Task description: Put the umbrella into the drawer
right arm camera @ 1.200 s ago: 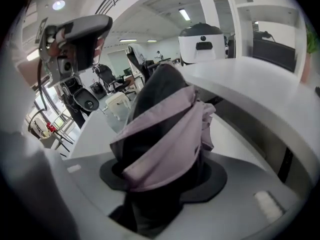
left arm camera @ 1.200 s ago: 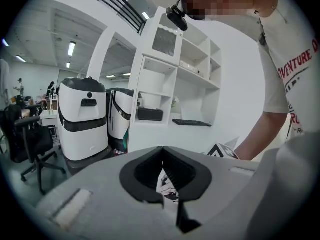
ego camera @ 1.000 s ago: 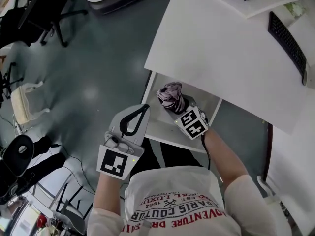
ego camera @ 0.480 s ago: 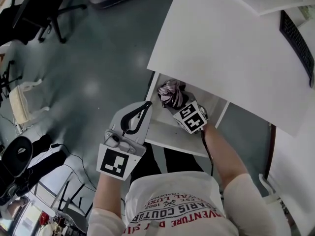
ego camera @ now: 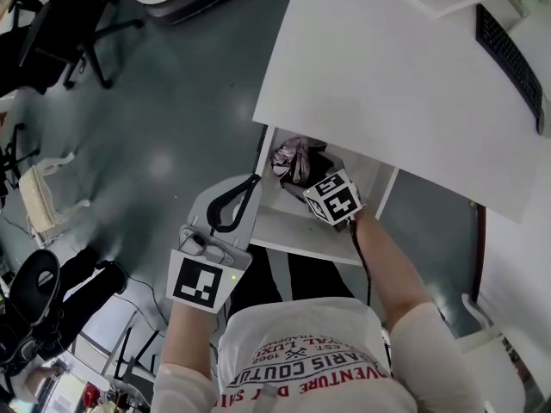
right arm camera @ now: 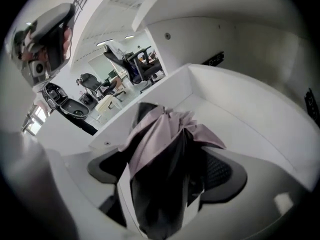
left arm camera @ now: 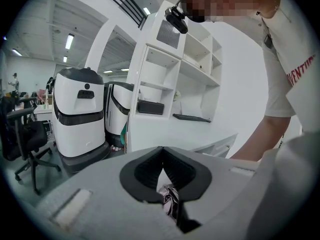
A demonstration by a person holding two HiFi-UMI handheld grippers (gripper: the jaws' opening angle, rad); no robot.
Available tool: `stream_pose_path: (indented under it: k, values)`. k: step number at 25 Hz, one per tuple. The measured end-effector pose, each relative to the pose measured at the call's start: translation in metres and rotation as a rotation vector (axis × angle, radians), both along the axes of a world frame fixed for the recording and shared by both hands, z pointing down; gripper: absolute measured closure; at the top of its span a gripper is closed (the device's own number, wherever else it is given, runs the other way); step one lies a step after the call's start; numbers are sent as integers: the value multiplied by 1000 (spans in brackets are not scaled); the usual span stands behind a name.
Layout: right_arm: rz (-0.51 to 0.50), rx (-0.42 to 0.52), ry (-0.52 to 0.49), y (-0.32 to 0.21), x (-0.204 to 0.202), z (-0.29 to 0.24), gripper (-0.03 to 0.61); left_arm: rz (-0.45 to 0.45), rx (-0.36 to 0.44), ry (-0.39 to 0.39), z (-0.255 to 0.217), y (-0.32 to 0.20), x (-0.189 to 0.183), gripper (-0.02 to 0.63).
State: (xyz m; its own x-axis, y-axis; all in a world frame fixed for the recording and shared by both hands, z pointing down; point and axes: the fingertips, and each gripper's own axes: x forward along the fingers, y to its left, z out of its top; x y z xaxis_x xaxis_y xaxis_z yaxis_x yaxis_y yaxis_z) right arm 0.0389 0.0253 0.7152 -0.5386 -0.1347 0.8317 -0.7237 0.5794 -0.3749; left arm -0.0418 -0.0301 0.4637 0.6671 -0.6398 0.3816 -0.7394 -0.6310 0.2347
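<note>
The umbrella [ego camera: 295, 157] sits in the drawer [ego camera: 293, 231] with the right gripper [right arm camera: 167, 171] opening its jaws around it; left gripper [left arm camera: 164, 169] closed, empty; withdrawal remains.

an open white drawer [ego camera: 297, 231] juts out from under a white desk top [ego camera: 387, 76], and a folded pink and black umbrella [ego camera: 293, 157] sits inside it toward the back. a black keyboard [ego camera: 508, 58] lies on the desk top at the far right. below is a grey floor [ego camera: 172, 101] with a black office chair [ego camera: 60, 33] standing on it.
</note>
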Motion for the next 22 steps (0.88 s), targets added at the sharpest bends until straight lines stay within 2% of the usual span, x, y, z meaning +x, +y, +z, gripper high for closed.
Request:
stream_pose_path:
  k: [8, 11, 13, 15, 17, 18, 20, 22]
  values:
    - [61, 161, 13, -18, 11, -82, 154, 65, 61, 12, -45, 3, 6, 611]
    - [83, 213, 9, -15, 11, -122, 243, 79, 79, 18, -67, 11, 7, 611]
    - [115, 262, 14, -14, 14, -150, 358, 88, 93, 20, -81, 15, 6, 611]
    - [174, 348, 9, -21, 21, -180, 423, 102, 116, 21, -95, 17, 7, 611]
    - [243, 443, -1, -28, 30, -214, 518, 119, 143, 25, -112, 19, 7, 611]
    - [269, 481, -7, -31, 34, -231, 524, 126, 157, 28, -122, 20, 8, 611]
    - [303, 539, -21, -32, 41, -262, 575, 138, 184, 35, -141, 23, 10, 611]
    - [322, 588, -37, -30, 43, -292, 578, 151, 211, 43, -161, 28, 10, 611]
